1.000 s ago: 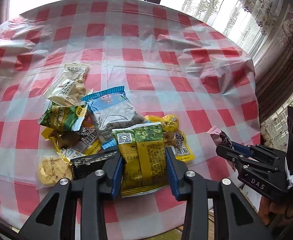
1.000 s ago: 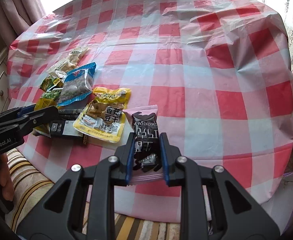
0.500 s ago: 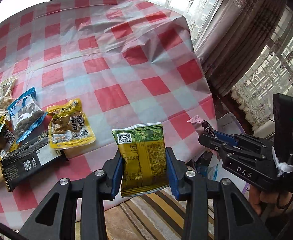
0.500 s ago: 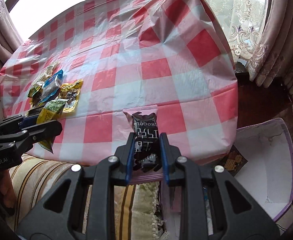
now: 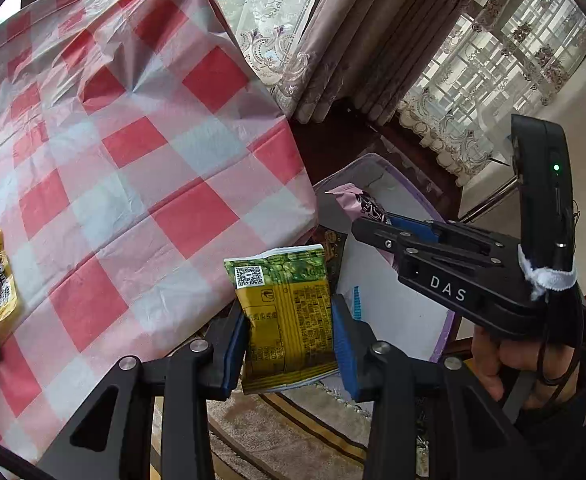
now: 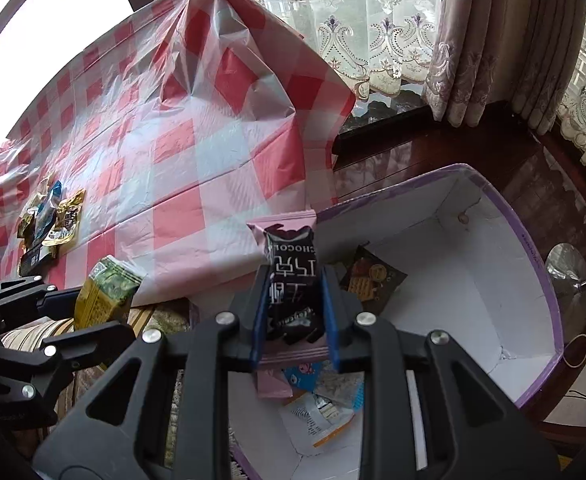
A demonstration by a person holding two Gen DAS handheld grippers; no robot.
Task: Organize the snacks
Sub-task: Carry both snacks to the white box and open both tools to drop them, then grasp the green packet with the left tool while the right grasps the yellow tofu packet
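Jaws angled down, clamping packets (image 5: 289, 312)

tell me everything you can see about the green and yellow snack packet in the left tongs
The green and yellow snack packet is a glossy crinkled foil pouch, green at the top with a QR code, yellow below with fine print. It stands upright, pinched at its sides between the blue pads of the left tongs, past the table edge beside the box; nothing else touches it.

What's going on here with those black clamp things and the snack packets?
A person is sorting snacks with a hand-held gripper in each hand. The left gripper is clamped on a yellow-green packet, the right gripper on a black-and-pink chocolate bar. Both hang beside the checked table, at a white box with a few packets already inside. More snacks wait on the table.
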